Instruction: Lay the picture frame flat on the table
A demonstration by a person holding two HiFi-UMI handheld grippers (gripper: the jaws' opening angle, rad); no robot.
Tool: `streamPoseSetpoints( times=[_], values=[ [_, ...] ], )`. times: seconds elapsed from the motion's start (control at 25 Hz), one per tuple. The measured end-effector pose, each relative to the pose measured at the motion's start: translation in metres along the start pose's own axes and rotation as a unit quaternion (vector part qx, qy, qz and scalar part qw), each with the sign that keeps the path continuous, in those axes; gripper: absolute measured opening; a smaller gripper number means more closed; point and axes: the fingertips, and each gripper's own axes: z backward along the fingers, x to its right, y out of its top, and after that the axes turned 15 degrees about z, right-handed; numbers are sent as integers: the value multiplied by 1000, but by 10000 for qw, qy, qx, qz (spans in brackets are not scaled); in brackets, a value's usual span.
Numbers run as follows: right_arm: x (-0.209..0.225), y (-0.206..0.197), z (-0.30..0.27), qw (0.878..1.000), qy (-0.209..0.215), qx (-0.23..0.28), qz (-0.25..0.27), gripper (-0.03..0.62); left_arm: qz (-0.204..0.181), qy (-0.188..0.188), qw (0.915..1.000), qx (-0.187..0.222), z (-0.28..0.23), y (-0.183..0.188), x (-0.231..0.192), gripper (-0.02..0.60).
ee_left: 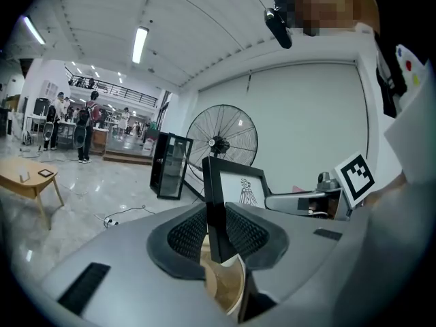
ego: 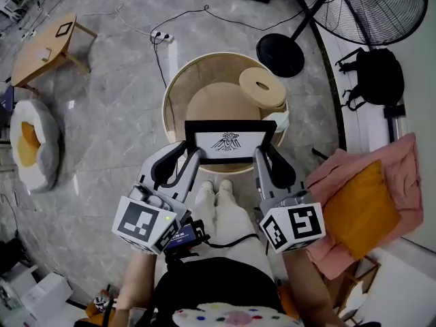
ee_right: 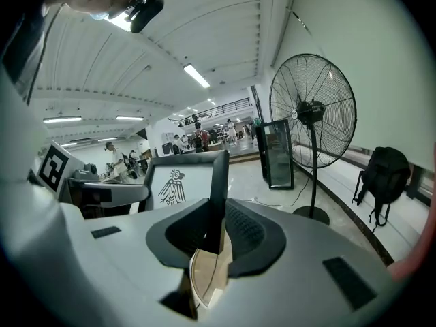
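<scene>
Black-rimmed picture frame [ego: 230, 142] was upright at the round wooden table's [ego: 165, 111] near edge, long axis side to side; left gripper [ego: 191, 153] clamped its left edge, right gripper [ego: 263, 152] its right, equally near.

head view looks steeply down; both gripper views look level, sharing the picture frame [ego: 230, 142].
</scene>
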Motion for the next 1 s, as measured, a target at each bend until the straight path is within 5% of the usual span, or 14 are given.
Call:
streamPoseSetpoints(
  times=[1.0],
  values=[
    [1, -170, -78, 9921, 137, -1180, -411, 89, 758, 430, 9920, -912, -62, -147, -93, 97]
  ],
)
